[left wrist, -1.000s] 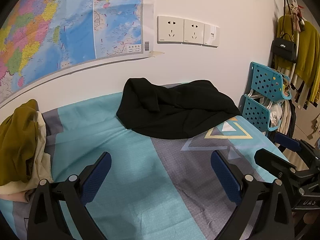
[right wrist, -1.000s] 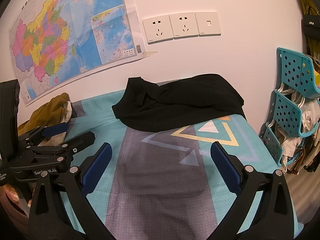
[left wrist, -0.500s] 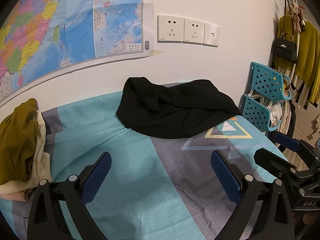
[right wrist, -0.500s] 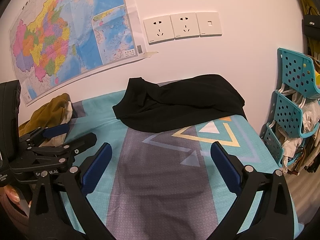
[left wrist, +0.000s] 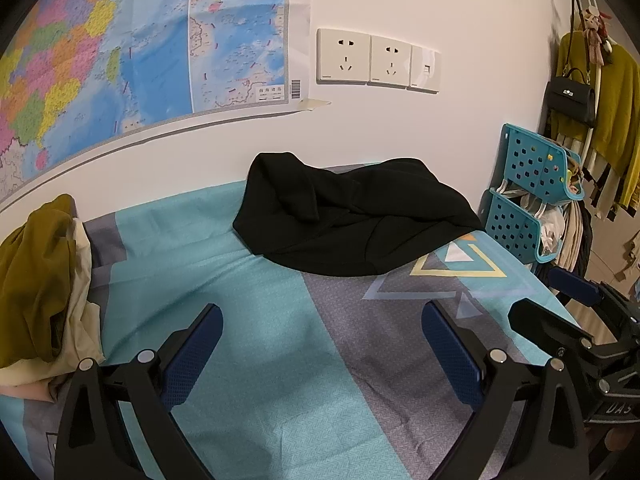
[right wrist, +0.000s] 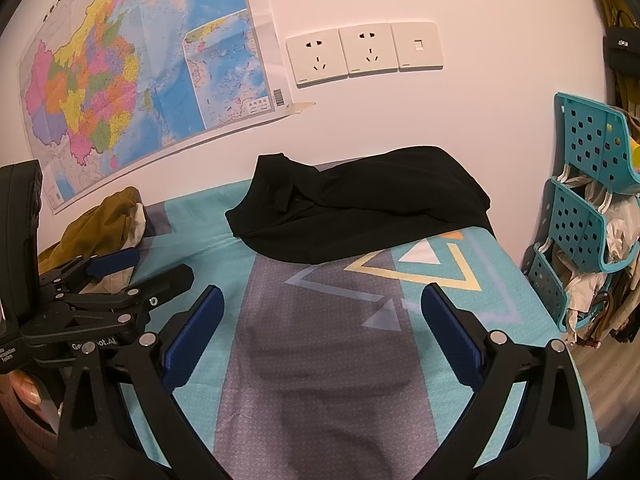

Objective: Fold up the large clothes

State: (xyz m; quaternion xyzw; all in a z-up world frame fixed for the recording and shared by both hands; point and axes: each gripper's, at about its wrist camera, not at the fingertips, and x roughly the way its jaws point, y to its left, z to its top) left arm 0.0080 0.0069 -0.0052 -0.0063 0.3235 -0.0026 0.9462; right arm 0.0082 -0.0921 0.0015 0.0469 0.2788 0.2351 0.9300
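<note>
Both tongs, left and right, hang released and empty over the bed. The black garment lies crumpled at the bed's far edge, against the wall. Best grab two far corners and drag it flat toward the near edge before folding.

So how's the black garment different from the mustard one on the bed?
The black garment lies alone, spread fairly flat at the far side by the wall. The mustard garment is bunched in a heap at the left edge, on top of cream cloth. The black one covers more bed. Both are unfolded, and neither is touched by the open left gripper or right gripper.
</note>
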